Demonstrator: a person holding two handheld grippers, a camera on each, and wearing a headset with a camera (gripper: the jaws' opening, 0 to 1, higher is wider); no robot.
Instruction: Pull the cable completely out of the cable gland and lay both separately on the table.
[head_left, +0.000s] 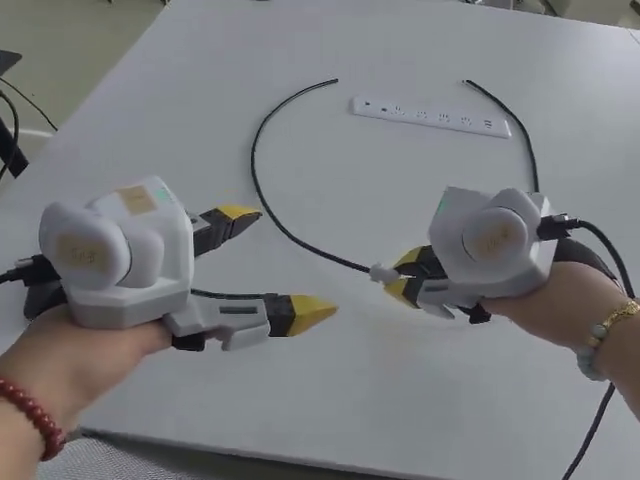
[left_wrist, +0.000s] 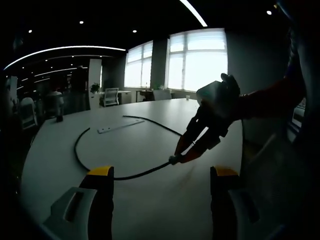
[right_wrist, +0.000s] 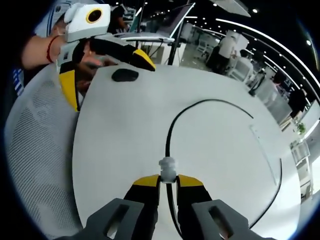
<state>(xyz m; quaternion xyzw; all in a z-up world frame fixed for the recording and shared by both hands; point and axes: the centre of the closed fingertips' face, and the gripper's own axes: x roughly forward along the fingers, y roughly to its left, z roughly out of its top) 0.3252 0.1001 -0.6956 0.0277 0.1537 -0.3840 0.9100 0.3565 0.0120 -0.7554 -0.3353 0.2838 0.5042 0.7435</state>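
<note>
In the head view, the left hand-held gripper (head_left: 275, 262) is hanging over the near left of the white surface (head_left: 400, 400), its yellow-tipped jaws spread wide with nothing between them. The right hand-held gripper (head_left: 405, 276) is sitting near right, its jaws pinching the small white cable gland (head_left: 383, 272). The black cable (head_left: 253, 165) is leaving the gland and curving left and away in a wide arc, ending just beside a white power strip (head_left: 430, 115) lying at the far side.

In the left gripper view, the left hand-held gripper (left_wrist: 162, 172) is showing both jaws standing well apart. Beyond them, the right hand-held gripper (left_wrist: 192, 150) is clamping the cable gland (left_wrist: 173, 160) just above the surface (left_wrist: 150, 210), with the cable (left_wrist: 145, 173) trailing off it to the left. The power strip (left_wrist: 117, 126) is lying farther off.

In the right gripper view, the right hand-held gripper (right_wrist: 168, 181) is closing on the cable gland (right_wrist: 168, 167), which is sitting right at its tips. The cable (right_wrist: 167, 137) is running away from the gland and bending right, and a black line is also passing back between the jaws. The left hand-held gripper (right_wrist: 107, 77) is hovering open at the far left.
</note>
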